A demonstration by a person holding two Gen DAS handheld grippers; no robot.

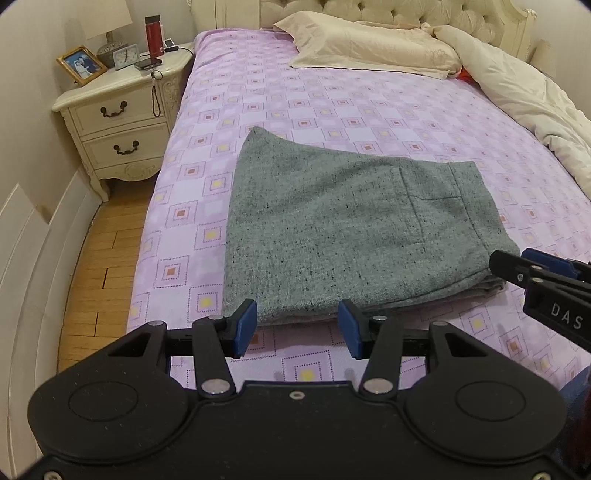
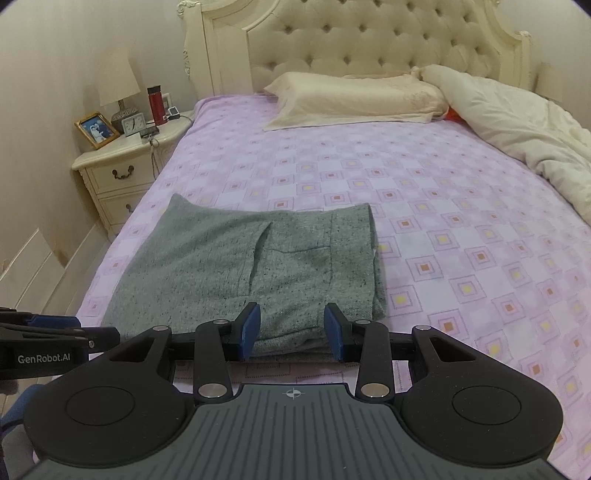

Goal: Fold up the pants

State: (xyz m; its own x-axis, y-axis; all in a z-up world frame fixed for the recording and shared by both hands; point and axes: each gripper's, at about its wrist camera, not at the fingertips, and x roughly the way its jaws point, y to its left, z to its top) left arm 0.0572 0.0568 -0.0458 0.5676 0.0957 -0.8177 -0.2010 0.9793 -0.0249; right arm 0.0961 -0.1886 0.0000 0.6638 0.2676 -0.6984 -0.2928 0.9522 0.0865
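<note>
The grey speckled pants (image 1: 332, 229) lie folded into a compact stack on the purple patterned bed sheet (image 1: 295, 103), pocket side up. They also show in the right wrist view (image 2: 236, 269). My left gripper (image 1: 297, 328) is open and empty, just in front of the stack's near edge, towards its left end. My right gripper (image 2: 291, 332) is open and empty at the near edge towards the right end. The right gripper also shows at the right of the left wrist view (image 1: 517, 269). The left gripper shows at the left of the right wrist view (image 2: 74, 332).
A cream pillow (image 1: 369, 44) and a bunched cream duvet (image 1: 524, 96) lie at the head and right side of the bed. A cream nightstand (image 1: 118, 107) with a lamp, clock, photo frame and red flask (image 1: 153, 35) stands to the left. Wooden floor (image 1: 107, 251) runs along the bed's left side.
</note>
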